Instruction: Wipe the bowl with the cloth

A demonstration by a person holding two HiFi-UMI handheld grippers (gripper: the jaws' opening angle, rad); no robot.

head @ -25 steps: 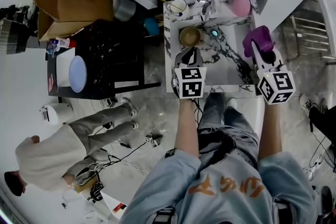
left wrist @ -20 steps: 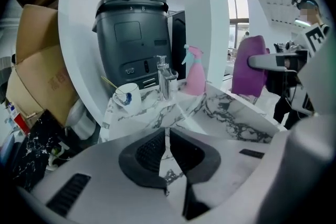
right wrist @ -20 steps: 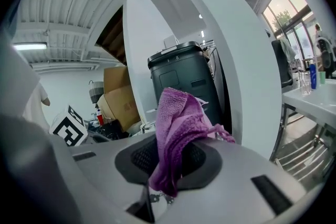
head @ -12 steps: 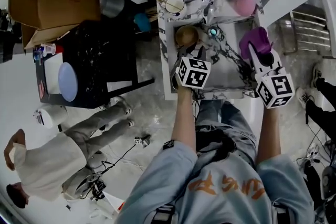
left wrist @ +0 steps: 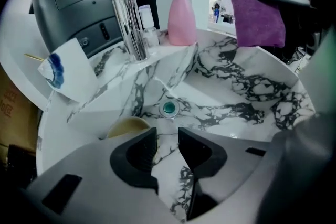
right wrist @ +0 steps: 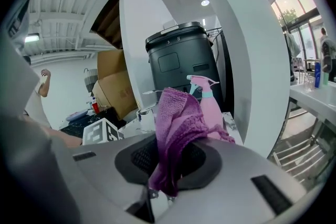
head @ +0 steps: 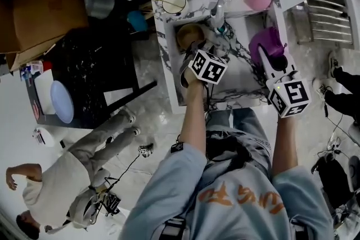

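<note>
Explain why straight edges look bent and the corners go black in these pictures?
Wide-angle lenses: the head view bows the edges of the white marbled sink; the left gripper view has black corners and curved sink walls; the right gripper view shows the purple woven cloth sharp, the window bright at right.

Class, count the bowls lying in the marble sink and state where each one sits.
1. The tan bowl lies on the sink floor by its left wall, left of the green drain. Part of the basin is covered, so another may be hidden.
</note>
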